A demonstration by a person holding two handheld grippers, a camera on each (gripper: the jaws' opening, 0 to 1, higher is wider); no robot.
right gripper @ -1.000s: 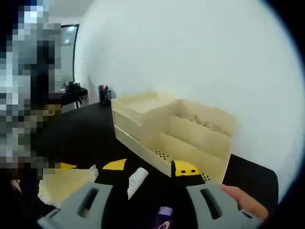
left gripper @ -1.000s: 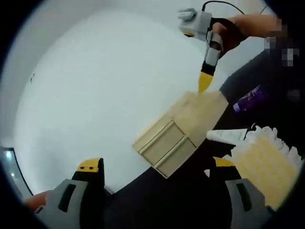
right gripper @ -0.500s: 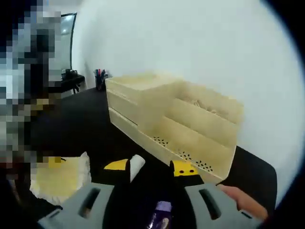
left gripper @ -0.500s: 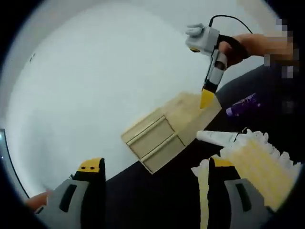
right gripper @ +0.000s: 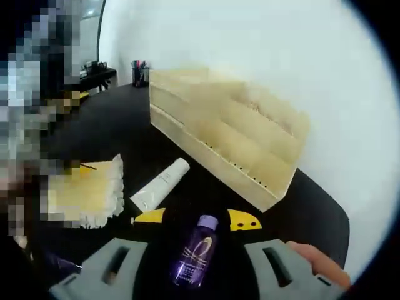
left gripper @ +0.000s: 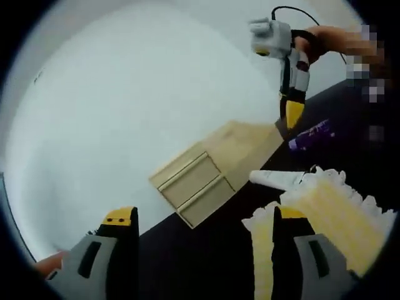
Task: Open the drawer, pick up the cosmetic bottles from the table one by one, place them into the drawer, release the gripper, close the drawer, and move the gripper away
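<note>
I seem to be working in an office or test room. My black table point(right gripper: 112, 134) stands against a bare white wall point(right gripper: 262, 56). At the far left of my right gripper view sits a second dark desk point(right gripper: 97, 76) with a cup of pens point(right gripper: 139, 72) near it, and a dark-framed window or glass panel point(right gripper: 94, 25) beyond.

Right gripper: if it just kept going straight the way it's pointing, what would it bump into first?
Most likely the purple bottle, which lies on the black table between the open jaws of the right gripper. Past it are the white tube and the wooden drawer box. Depth is hard to judge.
</note>
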